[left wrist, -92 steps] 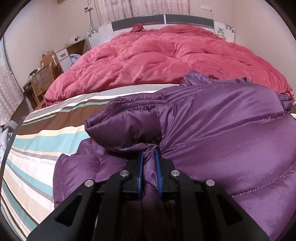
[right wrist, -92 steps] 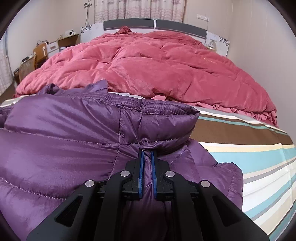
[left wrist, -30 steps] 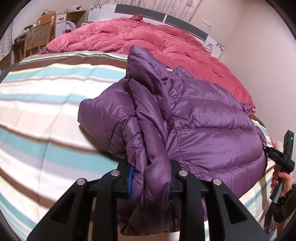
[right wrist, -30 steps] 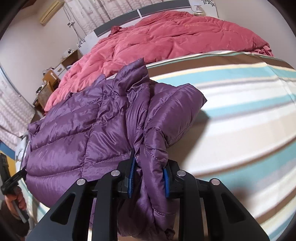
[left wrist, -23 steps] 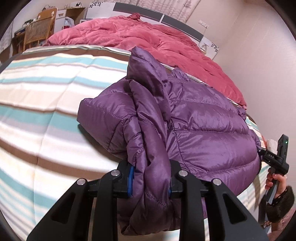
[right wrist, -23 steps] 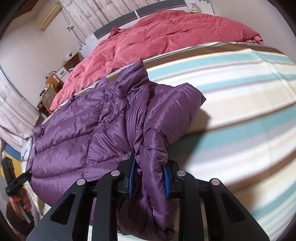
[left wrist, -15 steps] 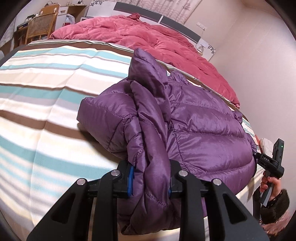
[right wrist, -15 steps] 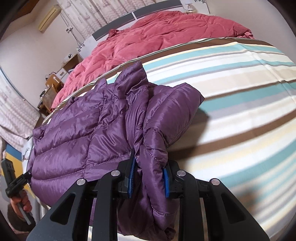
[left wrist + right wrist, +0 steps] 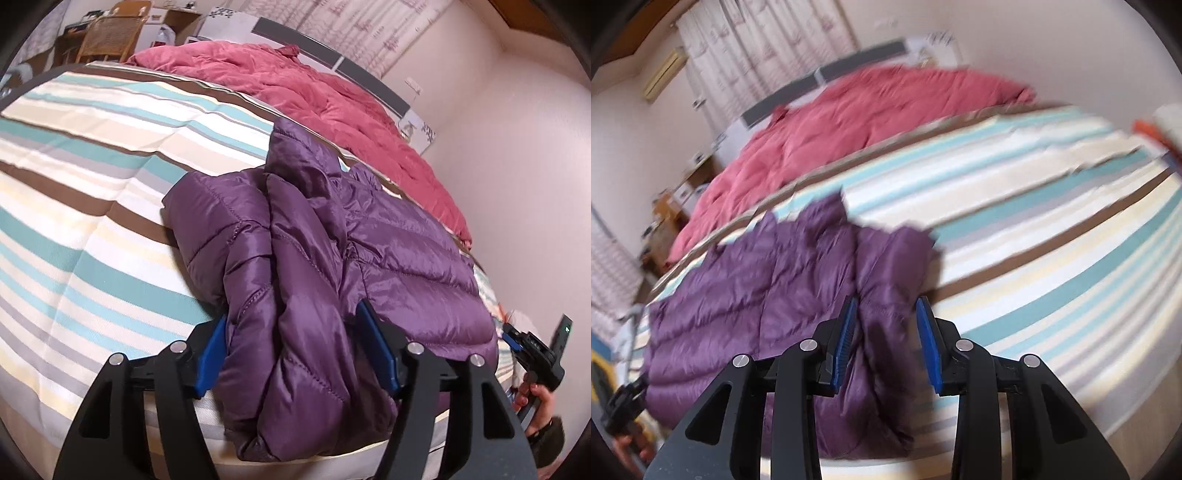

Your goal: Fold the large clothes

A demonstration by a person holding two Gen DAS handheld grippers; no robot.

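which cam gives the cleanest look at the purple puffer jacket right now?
Left wrist. The purple puffer jacket is sharp there: quilt stitching, folded sleeve and collar all readable, its near edge between the open left claw pads. The right wrist view shows the same jacket from the other end, but motion-blurred, seams smeared, lying on the striped bedsheet.

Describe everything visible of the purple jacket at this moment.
The purple jacket is a glossy quilted puffer with stitched horizontal channels. It lies folded on the striped bedsheet, near the bed's front edge, below the red comforter. Its ends are bunched into thick folds. One end sits between the blue pads of the left tool, the other between those of the right tool. Both tools' jaws have just been opening; the pads look clear of the fabric.
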